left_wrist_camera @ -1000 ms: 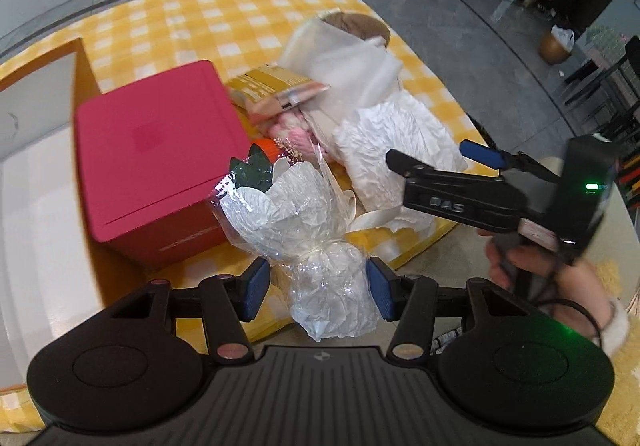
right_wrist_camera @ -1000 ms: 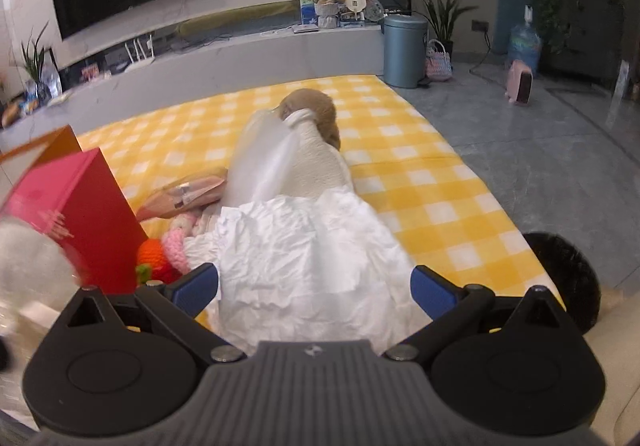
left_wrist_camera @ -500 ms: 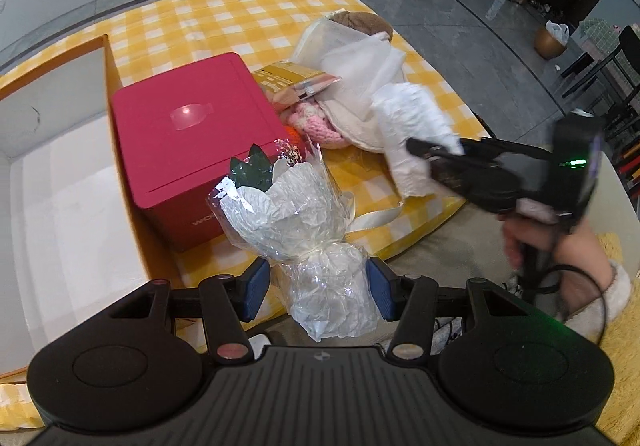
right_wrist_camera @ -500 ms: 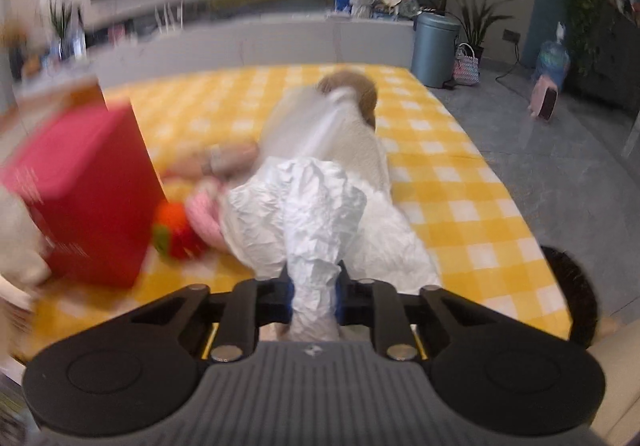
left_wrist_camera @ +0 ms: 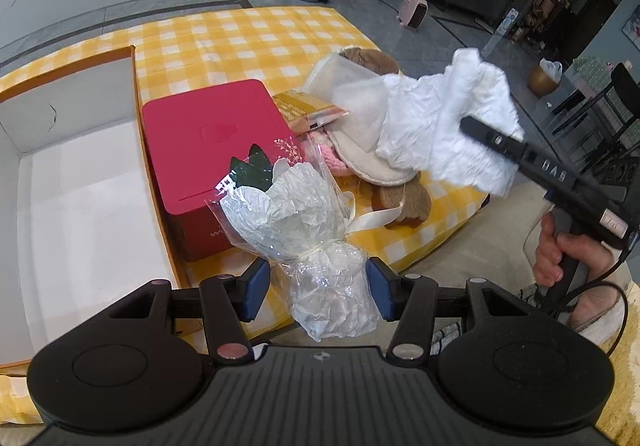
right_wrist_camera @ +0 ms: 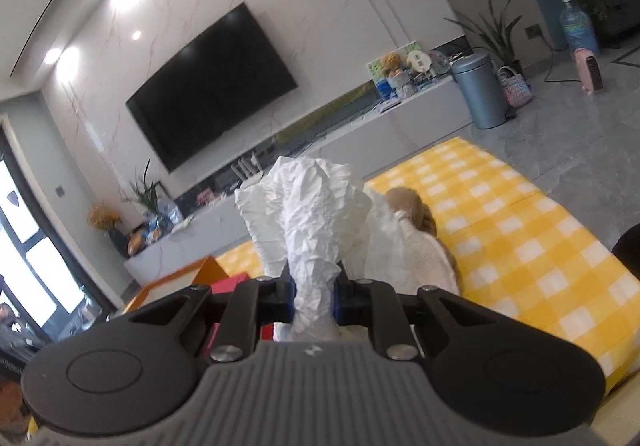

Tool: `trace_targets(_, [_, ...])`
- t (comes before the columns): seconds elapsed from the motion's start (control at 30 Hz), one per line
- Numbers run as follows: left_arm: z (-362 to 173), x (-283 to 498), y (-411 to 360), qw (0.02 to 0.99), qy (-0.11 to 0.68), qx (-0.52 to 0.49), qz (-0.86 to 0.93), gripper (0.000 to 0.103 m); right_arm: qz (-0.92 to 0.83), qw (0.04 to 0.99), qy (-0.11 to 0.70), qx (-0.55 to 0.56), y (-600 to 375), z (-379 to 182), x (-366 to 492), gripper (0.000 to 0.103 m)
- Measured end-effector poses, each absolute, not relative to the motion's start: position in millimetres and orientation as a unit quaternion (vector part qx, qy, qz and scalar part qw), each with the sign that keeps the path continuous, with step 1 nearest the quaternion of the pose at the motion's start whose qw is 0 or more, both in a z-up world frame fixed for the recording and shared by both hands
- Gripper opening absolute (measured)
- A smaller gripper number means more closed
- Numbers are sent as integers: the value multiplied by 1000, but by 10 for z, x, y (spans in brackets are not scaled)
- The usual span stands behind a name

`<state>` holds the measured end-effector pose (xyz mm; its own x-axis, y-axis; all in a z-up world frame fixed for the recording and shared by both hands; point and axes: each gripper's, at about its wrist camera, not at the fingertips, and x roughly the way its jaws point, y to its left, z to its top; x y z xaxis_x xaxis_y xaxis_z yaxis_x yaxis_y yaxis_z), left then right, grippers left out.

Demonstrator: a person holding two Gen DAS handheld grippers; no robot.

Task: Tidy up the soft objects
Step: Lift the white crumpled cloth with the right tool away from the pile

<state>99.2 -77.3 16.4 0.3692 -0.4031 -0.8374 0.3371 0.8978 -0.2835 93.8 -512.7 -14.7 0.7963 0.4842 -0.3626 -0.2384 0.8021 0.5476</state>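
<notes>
White crumpled paper point(right_wrist_camera: 308, 230) pinched in right tongs point(right_wrist_camera: 314, 296); left tongs point(left_wrist_camera: 316, 286) grip wrapped bouquet point(left_wrist_camera: 304, 230).

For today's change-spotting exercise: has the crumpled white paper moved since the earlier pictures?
Yes. The crumpled white paper, pinched in the right gripper, has risen off the yellow checked cloth; it now hangs above the plush toy it had been covering.

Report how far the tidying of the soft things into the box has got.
Done: nothing shows in the open box; its white floor is bare. In hand: the left gripper holds the wrapped bouquet, and the right gripper is shut on the crumpled white paper, lifted off the pile. Left: the plush toy, the pink knit piece and the gold packet lie on the checked cloth.
</notes>
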Motion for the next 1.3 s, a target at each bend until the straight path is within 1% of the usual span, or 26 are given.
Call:
trace_targets(0.13, [213, 995, -751, 831, 510, -39, -222, 61, 293, 860, 300, 289, -5018, -249, 970, 15])
trace_targets(0.27, [232, 996, -705, 835, 505, -42, -216, 61, 376, 826, 325, 266, -4701, -265, 959, 15])
trace_targets(0.33, [216, 1006, -678, 835, 506, -44, -211, 61, 370, 824, 346, 255, -4615, -309, 1011, 15])
trace_targets(0.47, [164, 1019, -646, 833, 511, -49, -206, 61, 290, 843, 411, 189, -4498, -525, 1160, 15])
trace_targets(0.53, [141, 1016, -637, 833, 511, -51, -207, 61, 258, 855, 429, 137, -4392, -617, 1201, 15])
trace_targets(0.63, [119, 1020, -622, 832, 511, -56, -208, 61, 242, 859, 443, 85, -4207, -723, 1282, 25])
trace_targets(0.7, [116, 1023, -613, 832, 511, -58, -208, 61, 240, 858, 448, 78, -4091, -764, 1306, 39])
trace_targets(0.73, [118, 1025, -603, 833, 510, -58, -208, 61, 236, 858, 450, 70, -4023, -780, 1299, 44])
trace_targets(0.8, [131, 1015, -576, 834, 507, -59, -208, 61, 219, 864, 451, 41, -3885, -812, 1292, 66])
trace_targets(0.83, [134, 1006, -560, 835, 506, -59, -207, 61, 210, 867, 451, 28, -3841, -851, 1279, 69])
trace_targets(0.93, [146, 982, -508, 838, 503, -60, -203, 61, 186, 871, 455, -17, -3690, -924, 1289, 73])
trace_targets(1.0, [150, 968, -480, 838, 503, -61, -201, 61, 170, 872, 457, -41, -3656, -996, 1325, 83])
trace_targets(1.07, [130, 971, -445, 837, 505, -65, -200, 61, 165, 868, 467, -41, -3661, -1066, 1347, 85])
trace_targets(1.17, [107, 979, -395, 835, 508, -75, -199, 61, 163, 864, 476, -27, -3645, -1121, 1391, 90])
trace_targets(1.3, [95, 974, -341, 836, 506, -83, -197, 61, 161, 866, 472, -39, -3599, -1160, 1392, 93])
